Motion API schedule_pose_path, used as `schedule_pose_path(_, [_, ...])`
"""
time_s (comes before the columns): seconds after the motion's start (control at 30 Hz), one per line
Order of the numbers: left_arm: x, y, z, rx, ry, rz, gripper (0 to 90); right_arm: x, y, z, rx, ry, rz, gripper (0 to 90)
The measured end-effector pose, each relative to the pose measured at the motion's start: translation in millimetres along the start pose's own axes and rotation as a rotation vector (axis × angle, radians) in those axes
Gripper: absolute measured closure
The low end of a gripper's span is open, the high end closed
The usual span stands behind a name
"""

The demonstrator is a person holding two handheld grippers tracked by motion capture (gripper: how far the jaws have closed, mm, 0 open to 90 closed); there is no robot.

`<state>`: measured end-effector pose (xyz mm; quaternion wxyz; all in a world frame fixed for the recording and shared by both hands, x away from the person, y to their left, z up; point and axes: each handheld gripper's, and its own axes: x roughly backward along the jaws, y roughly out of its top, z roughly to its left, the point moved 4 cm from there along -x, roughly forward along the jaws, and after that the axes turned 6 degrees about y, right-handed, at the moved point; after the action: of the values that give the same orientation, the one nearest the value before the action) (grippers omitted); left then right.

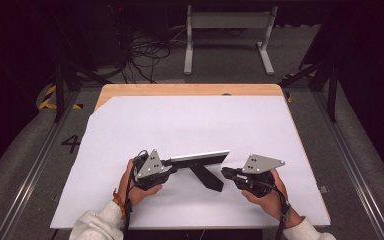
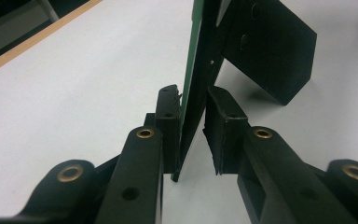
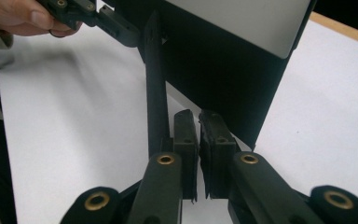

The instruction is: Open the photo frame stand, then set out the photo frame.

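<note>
A thin dark panel [image 1: 200, 158] with a pale top edge is seen standing on its long edge on the white sheet [image 1: 190, 125] that covers the wooden table [image 1: 180, 89], near the person's side and between the two hands. A black prop leg [image 1: 207, 176] is angled out from its back toward the person and rests on the sheet. In the left gripper view the panel [image 2: 200, 88] is shown edge-on, with a green strip along one face, and the leg [image 2: 272, 46] is seen beyond it. The panel's left end is clamped by the left gripper [image 1: 167, 162], whose jaws are pressed against both of its faces [image 2: 193, 130]. The right gripper [image 1: 226, 172] is held just beside the panel's right end and the leg, and is not seen to touch either; its jaws are brought together with nothing between them [image 3: 199, 154]. Each gripper is held in one of the person's hands, with pale sleeves at the wrists.
</note>
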<state>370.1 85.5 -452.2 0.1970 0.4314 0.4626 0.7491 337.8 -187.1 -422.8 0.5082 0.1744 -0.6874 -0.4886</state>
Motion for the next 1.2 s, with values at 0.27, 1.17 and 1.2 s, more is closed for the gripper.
schedule_pose_path(0.27, [0.0, -0.1, -0.3, 0.003, 0.0, -0.003, 75.7, -2.2, 5.1, -1.7, 0.003, -0.026, -0.03, 88.3])
schedule_pose_path(1.17, [19.8, 11.2, -5.1, -0.039, 0.015, -0.043, 77.3, -18.5, 16.4, -7.1, 0.001, -0.117, -0.068, 90.0])
schedule_pose_path(1.2, [19.9, 11.2, -5.3, -0.04, 0.014, -0.043, 77.6, -19.1, 16.6, -7.2, 0.007, -0.122, -0.066, 90.0])
